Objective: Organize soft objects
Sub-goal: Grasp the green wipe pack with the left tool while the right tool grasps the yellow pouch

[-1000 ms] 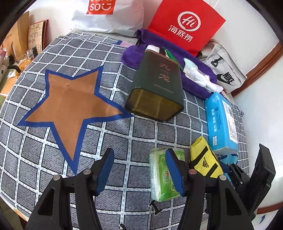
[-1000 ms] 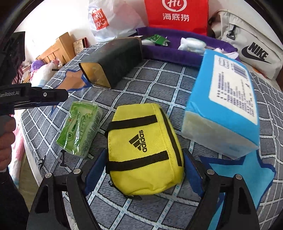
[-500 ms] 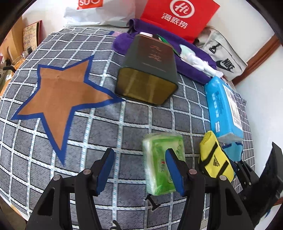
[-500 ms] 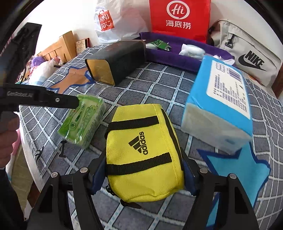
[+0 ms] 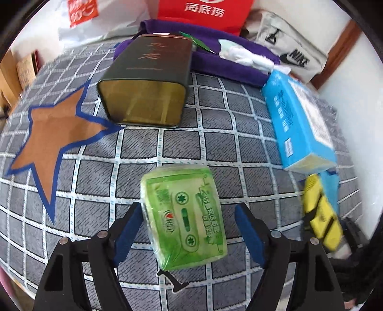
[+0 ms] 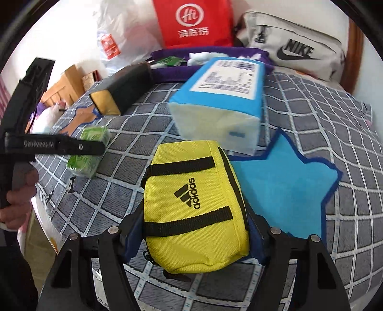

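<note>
A green tissue pack [image 5: 185, 216] lies on the checked cloth between the open fingers of my left gripper [image 5: 191, 227]; the left pad is close to its side, the right pad stands apart. It also shows in the right wrist view [image 6: 88, 148]. My right gripper [image 6: 195, 229] is shut on a yellow Adidas pouch [image 6: 195, 208] and holds it over the cloth beside the blue star patch [image 6: 284, 184]. The pouch shows blurred in the left wrist view [image 5: 320, 213]. A blue tissue box [image 5: 299, 122] lies at the right, also in the right wrist view [image 6: 222, 100].
A dark tin [image 5: 146, 81] lies on its side by the brown star patch [image 5: 55, 134]. A purple towel [image 5: 227, 62], red bag [image 6: 194, 21], grey Nike bag [image 6: 292, 52] and white plastic bag [image 5: 83, 19] sit at the back. The cloth's front edge is near.
My left gripper has moved right so the green pack now lies between its fingers. My right gripper has closed on the yellow pouch and swung it toward the blue star.
</note>
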Available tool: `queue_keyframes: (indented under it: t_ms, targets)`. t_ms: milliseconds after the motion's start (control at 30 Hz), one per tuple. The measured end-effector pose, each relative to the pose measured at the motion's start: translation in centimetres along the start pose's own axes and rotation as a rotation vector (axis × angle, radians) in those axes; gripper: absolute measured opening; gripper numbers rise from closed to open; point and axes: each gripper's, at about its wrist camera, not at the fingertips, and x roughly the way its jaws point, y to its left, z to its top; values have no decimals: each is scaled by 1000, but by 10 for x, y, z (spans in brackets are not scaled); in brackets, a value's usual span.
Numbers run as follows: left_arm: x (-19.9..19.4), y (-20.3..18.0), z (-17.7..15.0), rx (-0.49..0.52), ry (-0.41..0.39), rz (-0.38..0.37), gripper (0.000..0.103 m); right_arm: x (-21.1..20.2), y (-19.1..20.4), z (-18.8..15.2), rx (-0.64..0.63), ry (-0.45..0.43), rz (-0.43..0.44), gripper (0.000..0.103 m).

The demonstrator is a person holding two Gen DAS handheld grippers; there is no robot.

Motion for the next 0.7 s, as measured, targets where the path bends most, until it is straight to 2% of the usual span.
queue_keyframes:
  t_ms: [133,200,267,433,700]
  targets:
    - [5,-13,-2,38,-7,89,78,-1,-13,-1,55,-30,13,72]
    - [5,-14,-4,30,-21,92,75,-2,-16,-2,73,-40,30,72]
    - [0,-10,-7,23,-26,123,53,-2,-17,-1,85,-46,35,72]
    - [-9,5,-3,-25,-6,45,50,-1,-13,1,91,-42,32,72]
    - [-27,22,-4,-55,-28,41,50,-12,1,9,64,-51,50,71]
